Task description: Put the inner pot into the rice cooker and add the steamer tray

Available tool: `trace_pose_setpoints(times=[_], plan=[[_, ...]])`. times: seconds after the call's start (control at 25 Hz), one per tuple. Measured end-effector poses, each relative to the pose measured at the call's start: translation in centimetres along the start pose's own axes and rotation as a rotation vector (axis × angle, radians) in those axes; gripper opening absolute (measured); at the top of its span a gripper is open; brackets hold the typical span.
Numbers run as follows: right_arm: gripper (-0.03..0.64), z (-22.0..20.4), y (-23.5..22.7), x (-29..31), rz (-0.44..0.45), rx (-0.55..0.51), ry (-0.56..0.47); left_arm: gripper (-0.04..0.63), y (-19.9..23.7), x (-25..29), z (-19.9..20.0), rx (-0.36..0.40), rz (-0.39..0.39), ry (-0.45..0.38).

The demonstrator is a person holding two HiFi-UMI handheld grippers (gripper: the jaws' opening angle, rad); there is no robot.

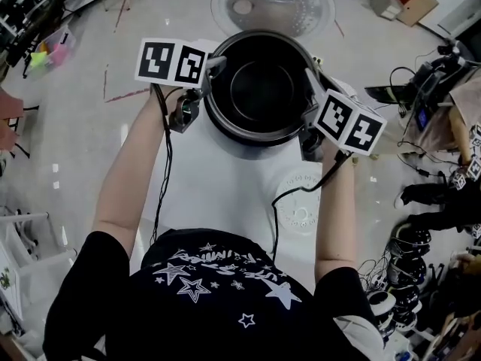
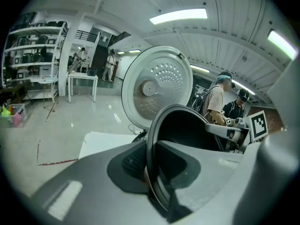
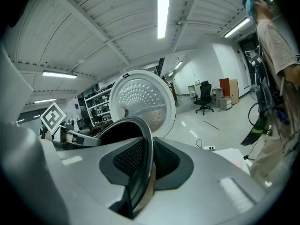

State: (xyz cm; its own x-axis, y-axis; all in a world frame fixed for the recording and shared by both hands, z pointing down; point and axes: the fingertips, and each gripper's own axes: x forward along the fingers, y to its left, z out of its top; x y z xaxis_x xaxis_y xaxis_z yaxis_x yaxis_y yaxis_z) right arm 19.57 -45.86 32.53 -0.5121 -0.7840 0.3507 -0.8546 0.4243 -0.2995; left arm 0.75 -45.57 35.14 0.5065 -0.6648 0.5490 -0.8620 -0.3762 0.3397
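Inner pot [image 1: 259,89]: dark, round, empty, grey rim, held at far edge of table [image 1: 218,194], just before open cooker lid [image 1: 272,2]. Left gripper [image 1: 213,68] jaws clamped on its left rim, right gripper [image 1: 310,119] jaws clamped on its right rim. White steamer tray [image 1: 301,205] lies nr table's right edge, apart from pot.

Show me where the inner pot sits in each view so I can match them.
Head view: inner pot, top centre, seen from above.
Left gripper view: lower centre, rim edge-on between the jaws.
Right gripper view: lower left of centre, rim between the jaws.
Shared landmark: round perforated rice cooker lid, open behind the pot.
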Motion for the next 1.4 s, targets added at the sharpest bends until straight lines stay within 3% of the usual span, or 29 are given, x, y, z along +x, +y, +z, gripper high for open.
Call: trace_pose_setpoints(times=[0.32, 0.8, 1.04, 1.2, 1.4], plan=[[0.081, -2.5, -0.9, 1.2, 0.022, -0.033, 0.044, 0.061, 1.0, 1.6, -2.3, 0.001, 0.025, 0.046], [0.103, -6.6, -3.0, 3.3, -0.054, -0.148, 0.185, 0.087, 2.2, 4.4, -4.6, 0.193, 0.154, 0.208], [0.109, -7.1, -3.7, 3.2, -0.120, -0.190, 0.204, 0.097, 2.3, 4.8, -5.0, 0.278, 0.224, 0.217], [0.189, -7.5, -3.1, 3.6, -0.086, -0.188, 0.191, 0.106, 2.0, 5.0, -4.9, 0.347, 0.235, 0.204], [0.266, -6.7, -2.0, 2.9, -0.097, -0.164, 0.153, 0.242, 1.7, 4.8, -4.2, 0.312, 0.146, 0.157]])
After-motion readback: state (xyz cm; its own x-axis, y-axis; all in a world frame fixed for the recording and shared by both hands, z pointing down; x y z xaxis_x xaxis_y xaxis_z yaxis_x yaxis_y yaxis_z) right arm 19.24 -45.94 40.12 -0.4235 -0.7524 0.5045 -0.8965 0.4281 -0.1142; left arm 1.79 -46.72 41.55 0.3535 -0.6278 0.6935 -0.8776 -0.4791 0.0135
